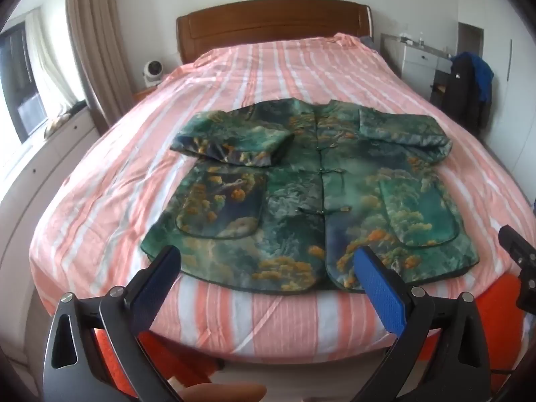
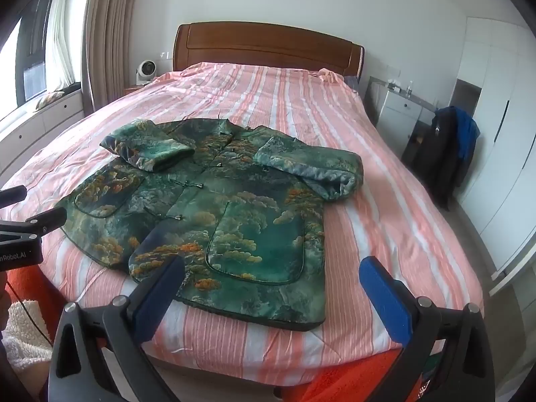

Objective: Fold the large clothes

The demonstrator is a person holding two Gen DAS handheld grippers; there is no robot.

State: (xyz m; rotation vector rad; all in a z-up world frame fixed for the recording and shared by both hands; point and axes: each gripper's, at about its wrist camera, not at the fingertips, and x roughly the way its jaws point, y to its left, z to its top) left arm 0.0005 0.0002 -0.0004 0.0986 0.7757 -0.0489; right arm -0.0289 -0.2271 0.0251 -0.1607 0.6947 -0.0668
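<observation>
A green patterned jacket (image 1: pixel 301 194) lies flat, front up, on the bed, hem toward me. Both sleeves are folded inward across the chest. It also shows in the right wrist view (image 2: pixel 214 207). My left gripper (image 1: pixel 268 268) is open and empty, held above the bed's near edge by the jacket's hem. My right gripper (image 2: pixel 271 278) is open and empty, above the hem's right corner. The right gripper's body shows at the right edge of the left wrist view (image 1: pixel 519 261); the left gripper's body shows at the left edge of the right wrist view (image 2: pixel 23 231).
The bed has a pink striped cover (image 1: pixel 268 67) and a wooden headboard (image 1: pixel 274 23). A white dresser (image 1: pixel 418 60) and a chair with dark clothes (image 1: pixel 469 90) stand to the right. White drawers (image 1: pixel 40 167) run along the left under a window. A small fan (image 1: pixel 152 72) sits at the bed's left.
</observation>
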